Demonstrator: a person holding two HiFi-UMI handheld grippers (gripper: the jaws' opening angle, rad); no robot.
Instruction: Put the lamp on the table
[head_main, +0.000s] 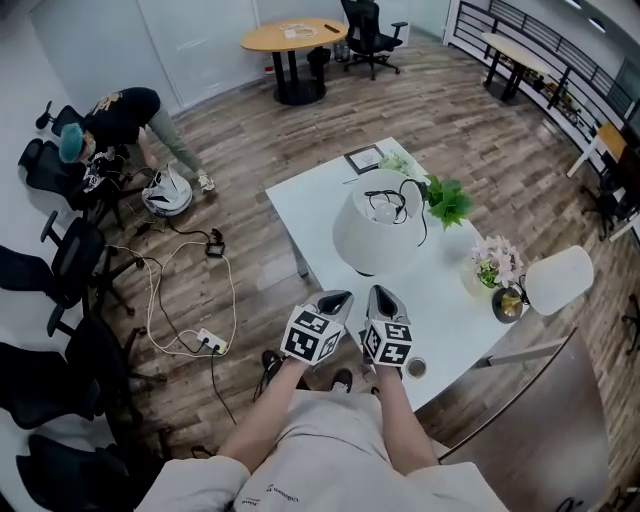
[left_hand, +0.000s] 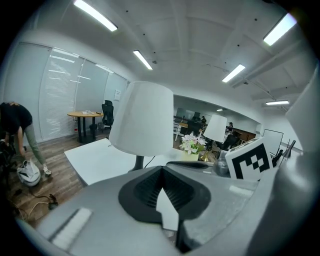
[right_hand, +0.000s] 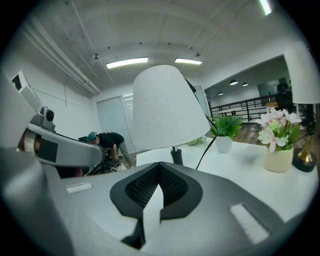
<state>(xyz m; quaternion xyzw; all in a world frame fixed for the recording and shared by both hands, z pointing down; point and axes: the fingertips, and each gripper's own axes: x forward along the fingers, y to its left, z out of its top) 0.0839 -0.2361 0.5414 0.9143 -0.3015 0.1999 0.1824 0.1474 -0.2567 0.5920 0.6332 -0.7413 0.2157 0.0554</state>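
Looks finished: finds the lamp (head_main: 377, 232) upright in the middle of the bench (head_main: 318, 196), clear of all edges. Shows left gripper (head_main: 335, 298) and right gripper (head_main: 383, 295) at the near edge, both pressed together on nothing, apart from the lamp. Leaves only pulling back, probably.

Person wore white short-sleeved tee (head_main: 300, 462) w/ small chest print (head_main: 276, 492), dark shoes (head_main: 269, 362); grey left gripper (head_main: 338, 298) & right gripper (head_main: 381, 293) had black ribbed pads (left_hand: 145, 192), black-on-white marker cubes (head_main: 312, 337).

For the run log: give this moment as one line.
lamp: upright on white table | left tongs: shut, empty | right tongs: shut, empty | both clear of lamp
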